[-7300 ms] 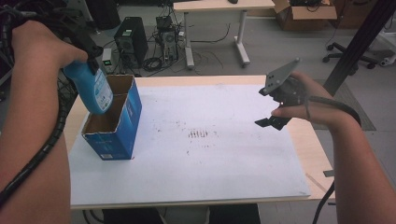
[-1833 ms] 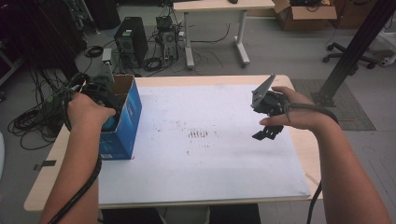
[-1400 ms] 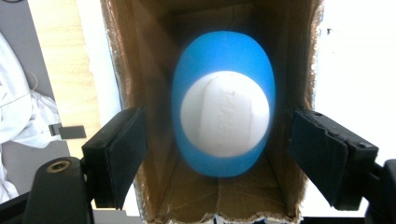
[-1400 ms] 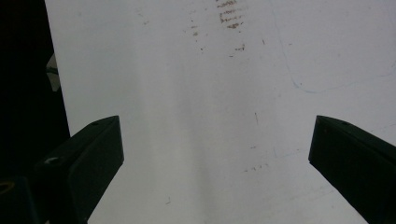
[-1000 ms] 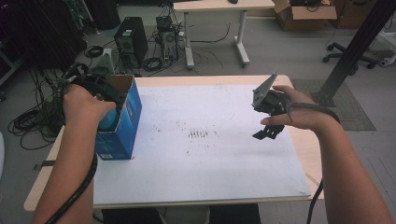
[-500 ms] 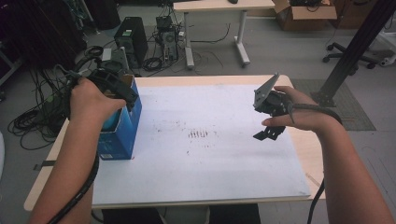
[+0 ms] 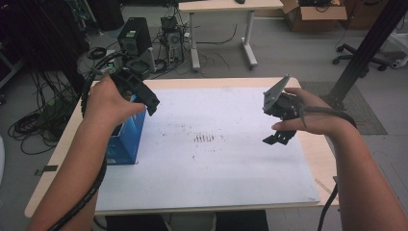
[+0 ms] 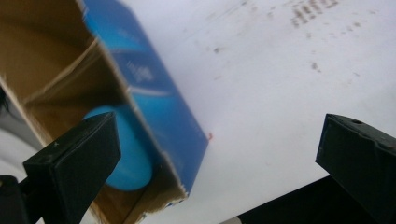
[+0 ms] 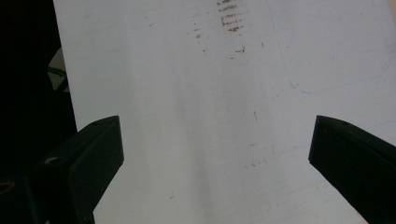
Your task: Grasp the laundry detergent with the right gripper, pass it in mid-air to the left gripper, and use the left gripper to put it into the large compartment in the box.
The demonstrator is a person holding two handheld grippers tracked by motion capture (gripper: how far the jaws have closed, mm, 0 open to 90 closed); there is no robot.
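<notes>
The left gripper (image 8: 210, 154) has its fingers spread and empty at the left of the high view, above the blue carton (image 7: 126, 139) holding a blue bottle (image 8: 126, 149). Best lift straight clear without nudging the carton's rim. The right gripper (image 9: 212, 154) hovers spread over the desk (image 7: 231, 183).

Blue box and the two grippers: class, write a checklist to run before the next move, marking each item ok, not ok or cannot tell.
1. Blue bottle inside the blue box: ok.
2. Left gripper open, holding nothing: ok.
3. Left gripper clear of the box: ok, its jaws are above the rim.
4. Right gripper open, holding nothing: ok.
5. Box upright on the table: ok.
6. Bottle upright in the box: cannot tell.
</notes>
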